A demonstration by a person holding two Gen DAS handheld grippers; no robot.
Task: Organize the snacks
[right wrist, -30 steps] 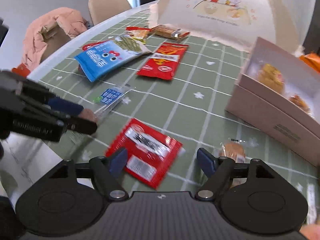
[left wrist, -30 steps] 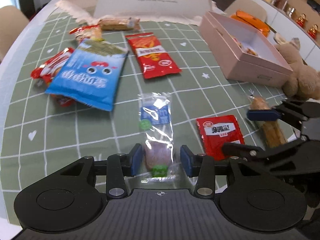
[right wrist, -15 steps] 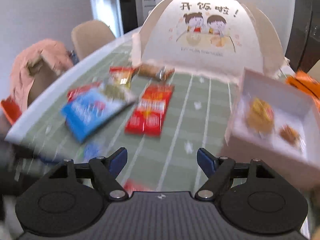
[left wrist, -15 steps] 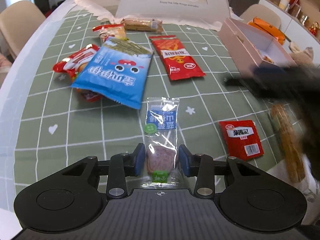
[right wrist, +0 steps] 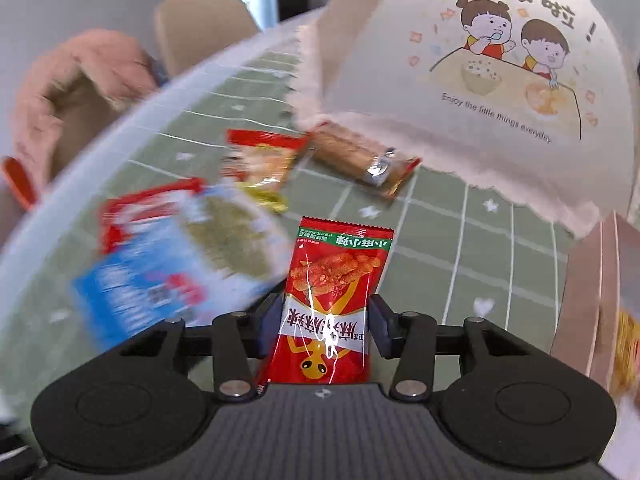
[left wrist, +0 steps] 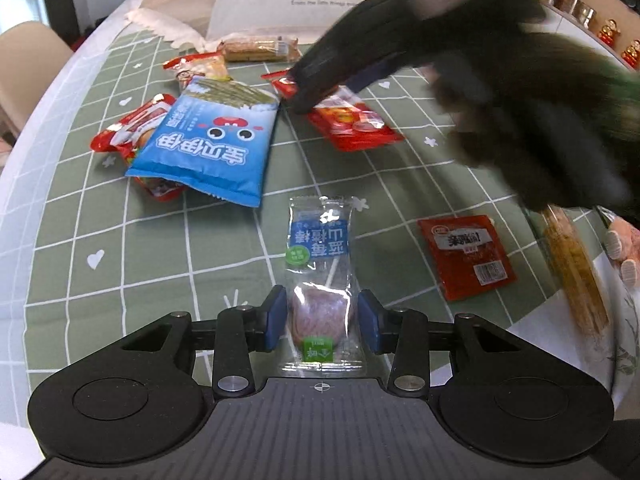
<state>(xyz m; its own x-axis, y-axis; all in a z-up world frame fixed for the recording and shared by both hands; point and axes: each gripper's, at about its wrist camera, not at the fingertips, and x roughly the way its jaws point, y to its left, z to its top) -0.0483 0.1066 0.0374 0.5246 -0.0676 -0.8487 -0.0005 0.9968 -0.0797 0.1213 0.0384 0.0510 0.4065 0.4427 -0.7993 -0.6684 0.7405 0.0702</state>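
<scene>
- Your left gripper (left wrist: pixel 322 322) points steeply down, jaws partly apart, a clear packet between its pads.
- Your right gripper (right wrist: pixel 323 326) is closing its jaws around a red packet.

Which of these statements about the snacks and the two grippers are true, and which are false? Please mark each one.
1. A clear-wrapped lollipop lies between the jaws of the left gripper. True.
2. The right gripper has nothing between its jaws. False: a red spicy snack packet sits between them as they close.
3. The big blue seaweed snack bag lies partly on top of a red packet. True.
4. The small red sachet lies under the blue bag. False: it lies alone on the green checked tablecloth, to the right of the lollipop.
</scene>
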